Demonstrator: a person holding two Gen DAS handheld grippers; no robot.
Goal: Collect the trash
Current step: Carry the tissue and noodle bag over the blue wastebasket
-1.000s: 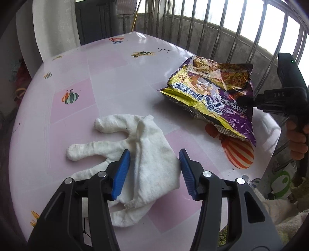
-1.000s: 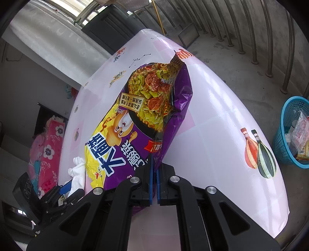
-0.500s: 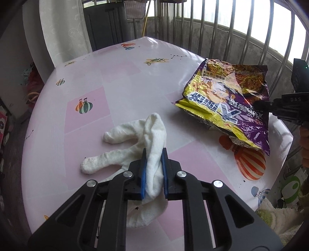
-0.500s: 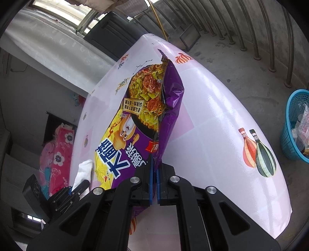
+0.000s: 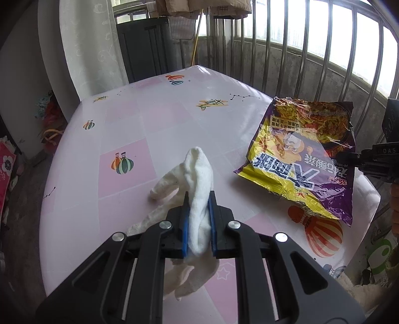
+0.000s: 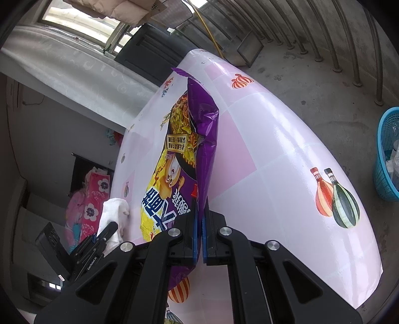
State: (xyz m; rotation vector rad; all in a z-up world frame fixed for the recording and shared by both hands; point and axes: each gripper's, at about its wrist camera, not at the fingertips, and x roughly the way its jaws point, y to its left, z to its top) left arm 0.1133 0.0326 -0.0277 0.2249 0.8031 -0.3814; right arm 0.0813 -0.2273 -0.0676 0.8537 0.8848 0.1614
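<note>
The white glove (image 5: 199, 197) is pinched between the narrowed jaws of the left gripper (image 5: 198, 224), bunched and rising just ahead of them, its lower part hanging toward the table (image 5: 154, 119). In the right view, the right gripper (image 6: 198, 233) clamps the purple noodle wrapper (image 6: 199, 139), which stands up ahead of its jaws, so both pieces look gathered, and carrying them to the blue basket (image 6: 386, 159) off to its right seems all that is left.

Pink-and-white checked counter (image 5: 154, 119) printed with small balloons and planes. Beyond its far edge, a dark cabinet (image 5: 147, 49) beside a white curtain (image 5: 92, 42). Along the right, a metal railing (image 5: 294, 49) over a grey concrete wall. Above, laundry (image 5: 204, 7) hanging from a line. On the floor to the right, well apart from the counter, a blue plastic basket (image 6: 385, 159). Far left, pink flowered cloth (image 6: 94, 197) against the wall.
</note>
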